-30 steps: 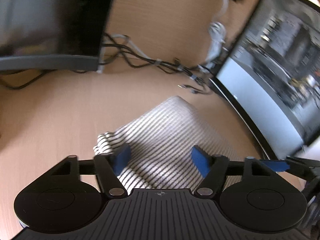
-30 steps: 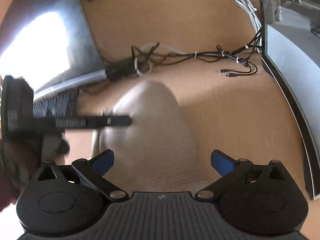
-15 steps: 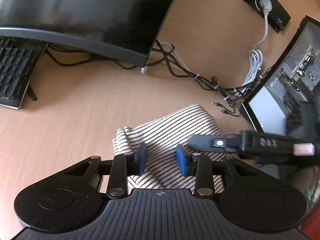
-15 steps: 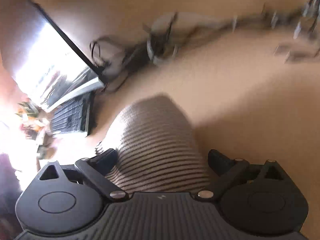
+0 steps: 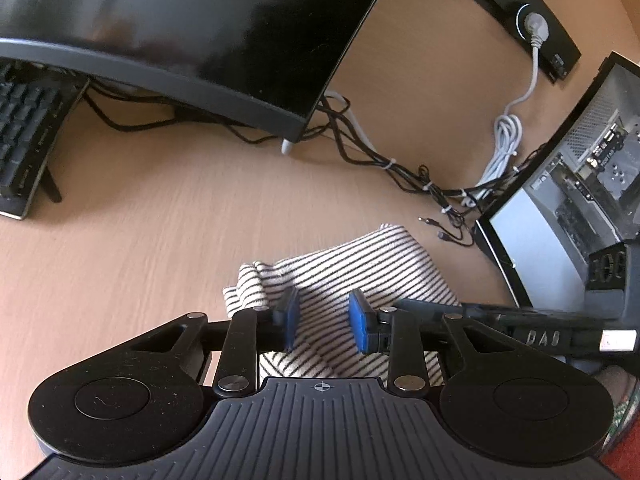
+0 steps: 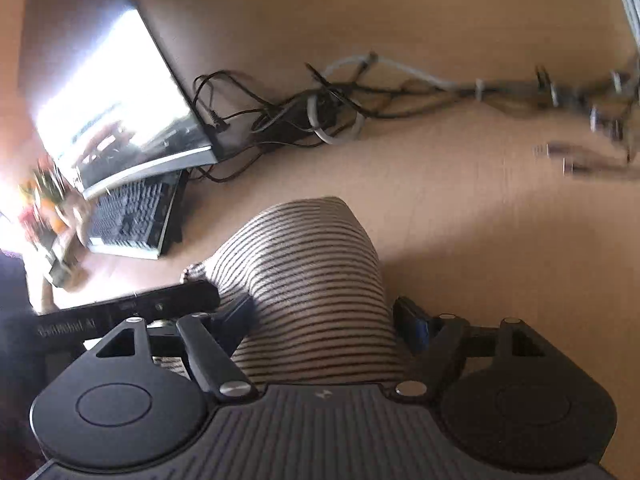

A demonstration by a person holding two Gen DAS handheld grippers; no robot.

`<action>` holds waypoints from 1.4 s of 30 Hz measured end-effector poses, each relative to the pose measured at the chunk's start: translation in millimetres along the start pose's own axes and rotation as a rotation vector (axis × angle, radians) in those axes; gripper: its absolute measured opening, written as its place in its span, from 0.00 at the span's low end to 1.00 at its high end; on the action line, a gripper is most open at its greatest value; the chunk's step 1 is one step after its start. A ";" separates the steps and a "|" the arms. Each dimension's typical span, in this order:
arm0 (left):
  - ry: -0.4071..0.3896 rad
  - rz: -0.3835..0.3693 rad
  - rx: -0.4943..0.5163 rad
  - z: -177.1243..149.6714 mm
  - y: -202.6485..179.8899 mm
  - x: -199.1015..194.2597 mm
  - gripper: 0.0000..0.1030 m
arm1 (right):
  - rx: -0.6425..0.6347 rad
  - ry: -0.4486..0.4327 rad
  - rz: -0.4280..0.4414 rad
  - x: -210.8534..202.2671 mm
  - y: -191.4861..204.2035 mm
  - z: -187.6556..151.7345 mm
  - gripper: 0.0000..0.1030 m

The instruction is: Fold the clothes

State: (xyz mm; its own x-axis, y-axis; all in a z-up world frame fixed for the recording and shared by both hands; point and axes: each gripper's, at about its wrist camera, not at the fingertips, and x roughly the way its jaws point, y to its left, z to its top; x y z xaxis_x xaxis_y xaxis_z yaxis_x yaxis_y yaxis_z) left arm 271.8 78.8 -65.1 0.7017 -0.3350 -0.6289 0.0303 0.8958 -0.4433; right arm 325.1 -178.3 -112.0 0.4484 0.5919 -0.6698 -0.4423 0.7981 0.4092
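Observation:
A folded white garment with thin black stripes (image 5: 360,264) lies on the wooden desk (image 5: 160,232). My left gripper (image 5: 323,326) sits over its near left part. Its blue pads (image 5: 290,320) are closing and pinch a ridge of the fabric, which bunches up just left of them. In the right wrist view the same garment (image 6: 312,280) mounds up between the fingers of my right gripper (image 6: 326,316). Those jaws are closing with the fabric between them, and the pads stand at its two sides. One finger of the right gripper (image 5: 500,320) reaches in beside the left one.
A dark curved monitor (image 5: 200,20) stands at the back left with a keyboard (image 5: 24,140) under it. A second monitor (image 5: 560,220) stands to the right. A tangle of cables (image 5: 400,172) runs behind the garment. A black power strip (image 5: 520,12) lies at the far back.
The left jaws have narrowed from wide apart onto the fabric. The right gripper has swung in close beside the left, and its jaws have narrowed around the mound.

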 end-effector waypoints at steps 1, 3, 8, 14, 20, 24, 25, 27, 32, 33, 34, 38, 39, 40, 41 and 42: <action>-0.008 0.014 -0.006 0.5 -3.2 -6.0 0.30 | -0.038 -0.008 -0.019 -2.8 5.9 0.5 0.74; -0.029 0.039 -0.022 0.7 -9.6 -19.3 0.34 | -0.095 -0.025 -0.045 -9.5 14.7 -0.6 0.77; -0.043 0.098 -0.070 -13.1 -22.6 -47.5 0.55 | -0.118 -0.051 -0.040 -43.1 11.5 -24.6 0.85; 0.058 0.059 -0.116 -53.0 -20.0 -45.9 0.67 | -0.028 0.041 0.036 -49.9 -8.4 -64.5 0.91; 0.044 -0.025 -0.157 -59.8 -11.3 -49.2 0.53 | -0.157 -0.042 0.092 -81.6 21.3 -76.4 0.69; 0.032 -0.021 -0.147 -56.9 -5.9 -50.2 0.48 | -0.234 0.003 0.034 -74.2 26.0 -82.5 0.68; 0.043 0.014 -0.123 -58.9 -6.3 -47.0 0.50 | -0.251 0.032 -0.010 -67.6 24.3 -88.2 0.69; 0.056 0.061 -0.085 -63.1 -6.4 -42.9 0.53 | -0.266 0.042 -0.024 -63.4 22.9 -96.8 0.70; 0.021 0.088 -0.088 -64.4 -10.8 -58.8 0.52 | -0.308 0.026 -0.037 -77.0 24.9 -101.0 0.76; 0.014 0.084 -0.083 -63.1 -12.5 -61.5 0.52 | -0.311 0.019 -0.034 -79.7 25.3 -101.3 0.79; 0.008 0.080 -0.079 -61.8 -14.1 -64.1 0.53 | -0.309 0.007 -0.028 -83.0 24.8 -101.6 0.82; 0.027 0.031 -0.109 -63.5 -18.7 -62.0 0.68 | -0.215 -0.026 0.017 -89.6 15.8 -94.6 0.84; 0.036 0.028 -0.112 -65.8 -20.0 -59.1 0.70 | -0.182 -0.027 0.023 -85.7 14.8 -91.1 0.86; 0.046 0.025 -0.115 -68.1 -21.3 -56.3 0.70 | -0.156 -0.023 0.026 -84.5 11.4 -90.3 0.86; 0.058 0.024 -0.116 -71.4 -22.1 -53.4 0.70 | -0.130 -0.020 0.028 -83.3 8.0 -89.5 0.86; 0.066 0.022 -0.117 -74.0 -22.2 -51.8 0.70 | -0.105 -0.017 0.030 -82.1 4.6 -88.8 0.86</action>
State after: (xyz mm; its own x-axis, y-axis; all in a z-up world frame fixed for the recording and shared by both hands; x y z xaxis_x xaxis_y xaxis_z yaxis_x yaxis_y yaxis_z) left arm 182.1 54.6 -70.0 0.6528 -0.3374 -0.6782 -0.0708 0.8643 -0.4980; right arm 217.3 -233.2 -110.2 0.4461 0.6180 -0.6474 -0.5344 0.7641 0.3613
